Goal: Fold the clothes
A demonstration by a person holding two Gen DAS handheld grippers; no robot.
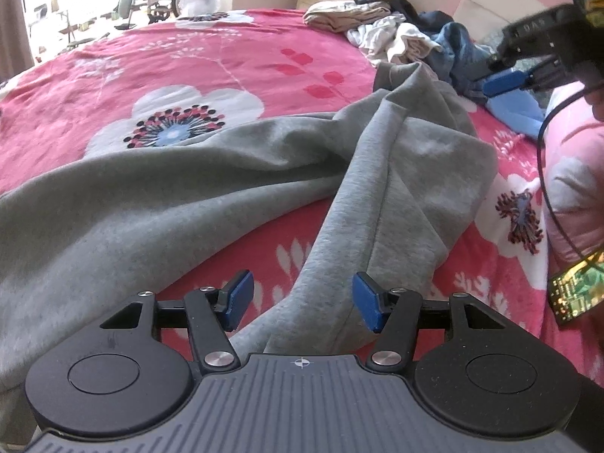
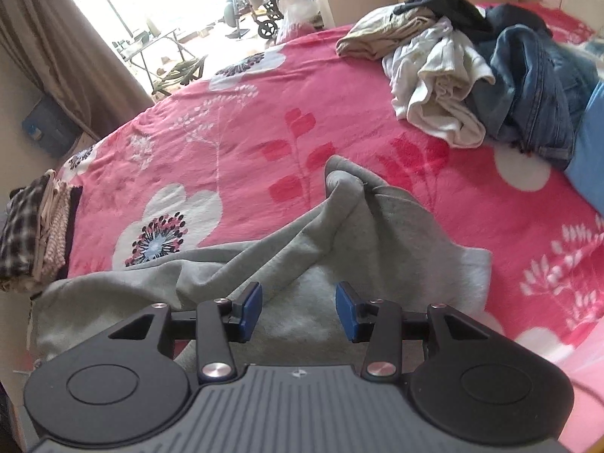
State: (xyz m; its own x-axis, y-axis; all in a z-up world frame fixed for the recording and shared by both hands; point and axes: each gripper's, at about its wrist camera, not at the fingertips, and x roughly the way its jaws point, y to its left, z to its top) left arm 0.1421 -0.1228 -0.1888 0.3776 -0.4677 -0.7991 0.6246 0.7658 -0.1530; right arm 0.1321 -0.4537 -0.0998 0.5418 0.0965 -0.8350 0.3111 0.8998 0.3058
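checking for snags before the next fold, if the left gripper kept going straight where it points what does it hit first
Most likely the grey sweatshirt: its bunched fold lies right ahead, between the open left gripper fingers. Depth is hard to judge, but nothing else sits in that line before the pink blanket.

One grey garment (image 2: 377,234), one clothes heap (image 2: 472,68), two claws (image 1: 300,300).

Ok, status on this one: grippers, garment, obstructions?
Left gripper open, right gripper open, nothing held. Grey garment rumpled on pink blanket, unfolded. Unsorted clothes pile beyond, apart.

Daylight blows out the window (image 2: 158,3) at upper left; fisheye edges bend and soften.
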